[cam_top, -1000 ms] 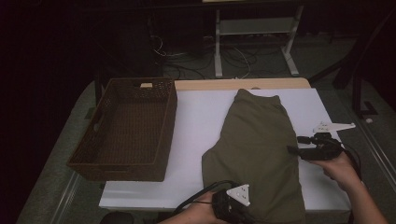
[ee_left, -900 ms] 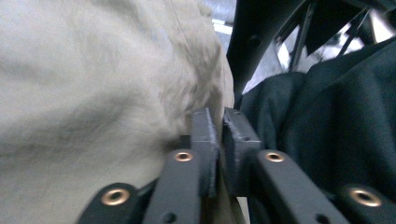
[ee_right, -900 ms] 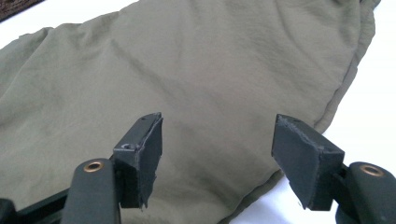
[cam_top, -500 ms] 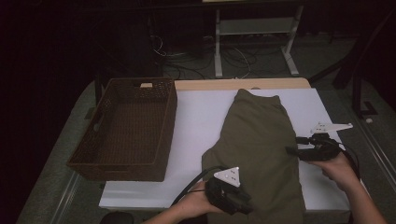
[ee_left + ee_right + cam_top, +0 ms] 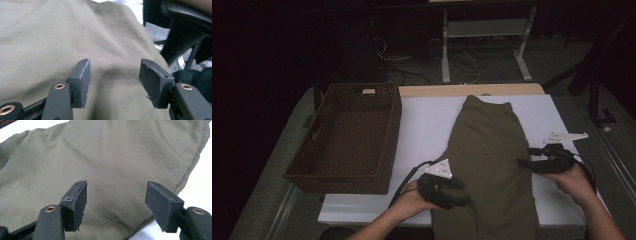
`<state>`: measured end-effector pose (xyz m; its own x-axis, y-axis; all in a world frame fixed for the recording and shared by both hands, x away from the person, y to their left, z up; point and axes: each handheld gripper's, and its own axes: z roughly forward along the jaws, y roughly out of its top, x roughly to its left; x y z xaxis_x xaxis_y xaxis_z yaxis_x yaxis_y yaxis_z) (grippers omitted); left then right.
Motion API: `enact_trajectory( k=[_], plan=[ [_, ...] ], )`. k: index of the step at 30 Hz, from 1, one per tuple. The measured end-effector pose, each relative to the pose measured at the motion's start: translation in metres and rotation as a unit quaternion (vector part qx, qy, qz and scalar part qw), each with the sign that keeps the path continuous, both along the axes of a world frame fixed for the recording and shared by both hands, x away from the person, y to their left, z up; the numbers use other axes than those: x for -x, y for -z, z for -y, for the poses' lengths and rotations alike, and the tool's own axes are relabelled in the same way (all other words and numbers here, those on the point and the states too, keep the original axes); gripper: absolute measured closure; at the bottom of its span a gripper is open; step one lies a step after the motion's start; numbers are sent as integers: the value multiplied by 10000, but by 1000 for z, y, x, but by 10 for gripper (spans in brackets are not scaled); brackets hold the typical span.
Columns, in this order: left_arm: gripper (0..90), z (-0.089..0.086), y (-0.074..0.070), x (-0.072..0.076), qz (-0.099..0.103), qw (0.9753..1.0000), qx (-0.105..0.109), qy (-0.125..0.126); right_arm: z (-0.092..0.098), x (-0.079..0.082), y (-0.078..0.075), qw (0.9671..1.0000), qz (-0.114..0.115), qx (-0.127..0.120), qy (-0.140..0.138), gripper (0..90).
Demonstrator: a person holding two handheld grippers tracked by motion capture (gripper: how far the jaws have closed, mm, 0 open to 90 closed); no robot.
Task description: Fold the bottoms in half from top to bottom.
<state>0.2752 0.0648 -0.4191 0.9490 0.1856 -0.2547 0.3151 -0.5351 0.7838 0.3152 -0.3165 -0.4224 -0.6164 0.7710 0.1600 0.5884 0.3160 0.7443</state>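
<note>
High view above the table's near side, both gripper views close over the shared olive cloth (image 5: pixel 492 160)

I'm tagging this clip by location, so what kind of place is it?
Probably a lab or workshop recording bench: a white table with an olive garment and wicker basket, and loose cables on the dark floor behind.

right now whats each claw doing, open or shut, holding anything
Left claw: open, holding nothing, jaws apart over the olive cloth.
Right claw: open, holding nothing, jaws apart above the cloth's edge.
</note>
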Motion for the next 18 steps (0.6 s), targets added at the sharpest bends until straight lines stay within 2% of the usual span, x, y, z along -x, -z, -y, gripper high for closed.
enact_trajectory(
  k=[4, 6, 8, 13, 18],
  plan=[
    [394, -8, -2, -8, 91, 9996, -12, -267, -1, 0, 1, 10000, 0, 5, -28, 334],
    [370, -12, -2, -12, 248, 9985, -90, -482, -1, 1, 1, 10000, -19, 7, -44, 334],
    [333, -15, -3, -15, 319, 9975, -135, -622, -2, 1, 1, 10000, -20, 12, -70, 334],
    [265, -26, -3, -25, 400, 9937, -160, -1038, -2, 2, 1, 10000, -23, 10, -83, 334],
    [168, -35, -2, -34, 432, 9885, -174, -1439, -2, 2, 1, 10000, -31, 12, -84, 335]
  ],
)
